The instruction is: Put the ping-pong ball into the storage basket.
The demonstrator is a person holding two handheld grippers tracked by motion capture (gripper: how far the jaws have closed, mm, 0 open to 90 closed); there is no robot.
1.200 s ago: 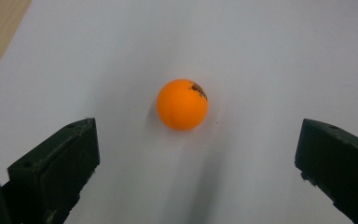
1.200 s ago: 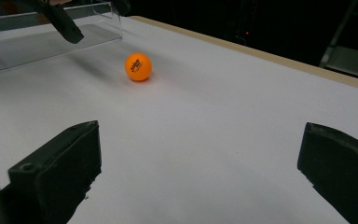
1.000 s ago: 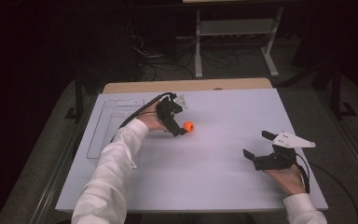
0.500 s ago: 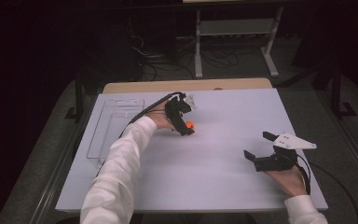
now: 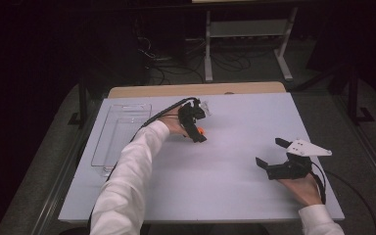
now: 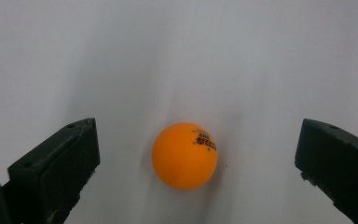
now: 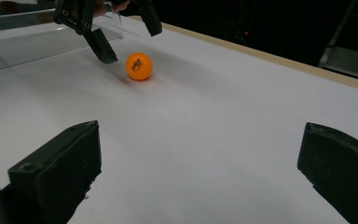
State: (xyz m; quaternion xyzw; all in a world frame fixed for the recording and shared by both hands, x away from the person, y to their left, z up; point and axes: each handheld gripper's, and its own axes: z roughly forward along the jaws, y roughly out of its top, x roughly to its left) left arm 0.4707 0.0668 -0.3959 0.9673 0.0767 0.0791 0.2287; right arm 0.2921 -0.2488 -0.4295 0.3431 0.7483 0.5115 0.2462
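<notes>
An orange ping-pong ball [image 5: 200, 130] [image 6: 184, 155] [image 7: 139, 66] with dark print rests on the white tabletop [image 5: 225, 196], left of centre. My left gripper [image 5: 196, 131] [image 6: 198, 130] is open and points down over it, one jaw on each side of the ball with a clear gap to both. From the right gripper view, the left gripper [image 7: 130, 44] hovers just above and around the ball. My right gripper [image 5: 269, 152] [image 7: 200, 135] is open near the table's right front, held low, with nothing between its jaws.
A clear plastic tray [image 5: 122, 132] [image 7: 37, 44] lies along the table's left side, just behind the left hand. A wooden strip [image 5: 196, 90] edges the far side. Beyond the table stand a metal rack [image 5: 247, 29] and floor cables.
The left gripper has moved right and down until its open jaws straddle the ball. The ball and the right gripper have stayed where they were.
</notes>
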